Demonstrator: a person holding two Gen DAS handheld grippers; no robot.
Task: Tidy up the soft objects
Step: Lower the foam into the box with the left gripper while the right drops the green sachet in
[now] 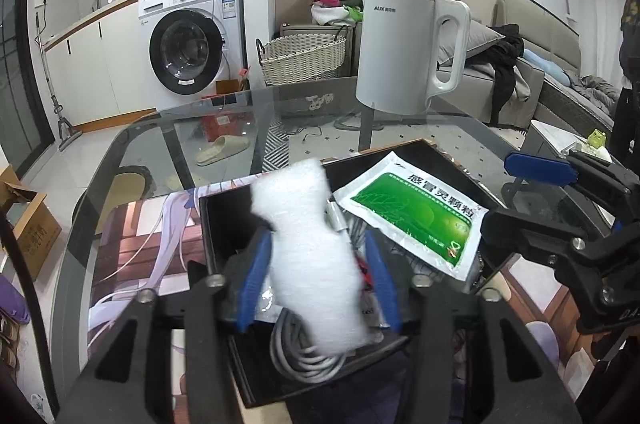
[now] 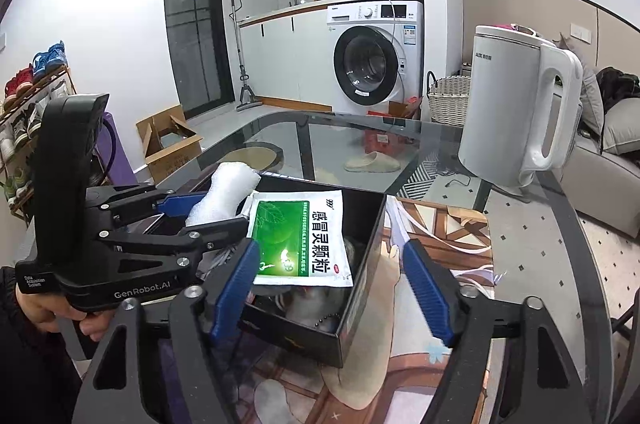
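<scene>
Looking along the left gripper [image 1: 316, 264], I see its blue fingers clenched on a white foam pad [image 1: 308, 244], held over the black box [image 1: 216, 224]; the pad's long axis runs forward along the fingers, above the grey cable coil [image 1: 296, 356]. From the right gripper [image 2: 332, 284], whose jaws stand spread and empty astride the box's [image 2: 360, 288] near corner, the pad [image 2: 228, 192] sits at the box's far-left side, beside the green sachet [image 2: 296, 236], so the left is nearer.

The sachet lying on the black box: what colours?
Green panel on white sachet; clearest in the right wrist view.
</scene>
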